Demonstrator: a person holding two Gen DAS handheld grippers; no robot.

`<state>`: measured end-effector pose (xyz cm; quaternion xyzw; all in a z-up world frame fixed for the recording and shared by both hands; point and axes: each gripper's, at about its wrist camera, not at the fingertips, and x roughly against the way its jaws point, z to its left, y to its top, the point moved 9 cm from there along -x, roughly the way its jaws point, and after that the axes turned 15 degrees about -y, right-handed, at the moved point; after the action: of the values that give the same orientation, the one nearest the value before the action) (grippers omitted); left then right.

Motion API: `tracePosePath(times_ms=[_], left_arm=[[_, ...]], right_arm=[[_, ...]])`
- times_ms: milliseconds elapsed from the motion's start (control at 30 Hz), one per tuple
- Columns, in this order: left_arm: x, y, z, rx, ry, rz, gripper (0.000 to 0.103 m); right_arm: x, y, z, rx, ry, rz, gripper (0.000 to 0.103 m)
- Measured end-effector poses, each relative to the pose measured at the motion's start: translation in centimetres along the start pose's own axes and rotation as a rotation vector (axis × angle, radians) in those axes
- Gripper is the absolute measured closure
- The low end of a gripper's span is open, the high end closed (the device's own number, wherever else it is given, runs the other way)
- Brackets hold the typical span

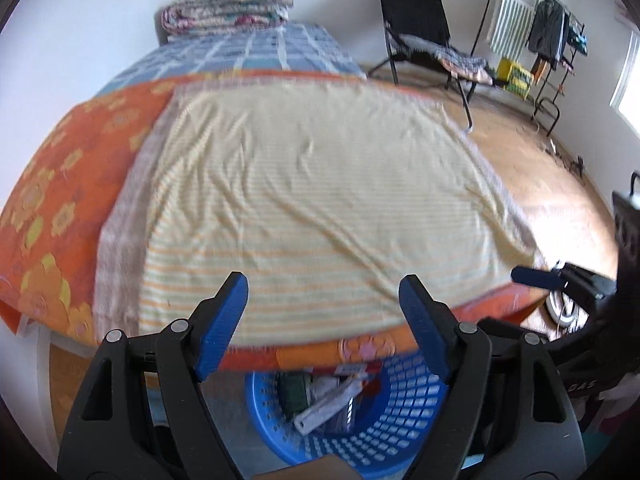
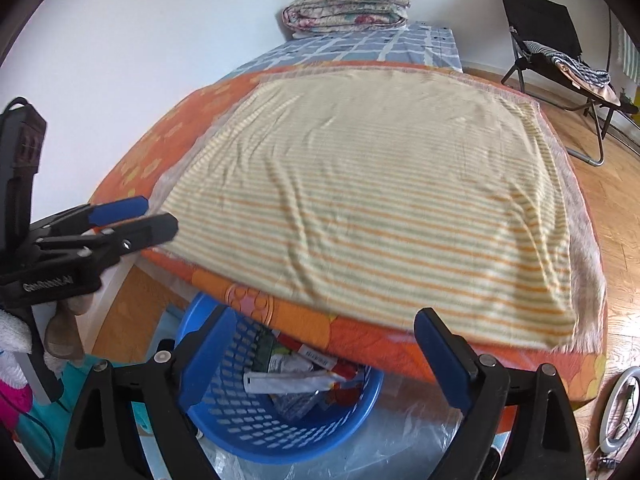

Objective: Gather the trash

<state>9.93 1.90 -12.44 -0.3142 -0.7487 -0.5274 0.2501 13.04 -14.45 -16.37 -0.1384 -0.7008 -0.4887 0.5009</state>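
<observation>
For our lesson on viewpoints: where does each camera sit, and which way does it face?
Left wrist: on the left gripper, looking down past open jaws at the bed and blue basket; the right gripper shows at its right edge.
Right wrist: on the right gripper, facing the same bed and basket; the left gripper and a gloved hand show.
Shared: bed, basket, folding chair.

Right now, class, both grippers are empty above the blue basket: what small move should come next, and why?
Probably lift both away and scan for more litter. The left gripper and right gripper stand open with nothing between them, wrappers and packets already lie in the blue basket, and the striped sheet on the bed shows no trash.
</observation>
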Motion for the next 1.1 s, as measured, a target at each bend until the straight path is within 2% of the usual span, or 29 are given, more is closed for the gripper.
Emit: tracePosePath(times_ms=[133, 500, 567, 733, 800, 1100], left_arm=[[1.2, 2.8, -0.3, -0.007, 0.007, -0.072, 0.012], [3.4, 9.7, -1.6, -0.067, 0.027, -0.210, 0.009], [3.8, 10.3, -1.6, -0.068, 0.034, -0.230, 0.006], [4.2, 11.1, -1.8, -0.054, 0.031, -0.252, 0.005], [4.3, 11.2, -2.0, -0.054, 0.037, -0.254, 0.005], [4.2, 11.2, -2.0, -0.036, 0.056, -0.254, 0.001]], right_arm=[[0.7, 2.2, -0.5, -0.021, 0.008, -0.031, 0.010], [3.3, 9.4, -3.5, -0.072, -0.013, -0.165, 0.008], [3.7, 10.6, -4.3, -0.103, -0.009, -0.181, 0.008], [4.5, 12.5, -5.5, -0.172, 0.005, -0.219, 0.007], [4.8, 13.2, -5.9, -0.193, 0.005, -0.237, 0.001], [5.5, 14.9, -6.6, -0.226, -0.017, -0.301, 0.000]])
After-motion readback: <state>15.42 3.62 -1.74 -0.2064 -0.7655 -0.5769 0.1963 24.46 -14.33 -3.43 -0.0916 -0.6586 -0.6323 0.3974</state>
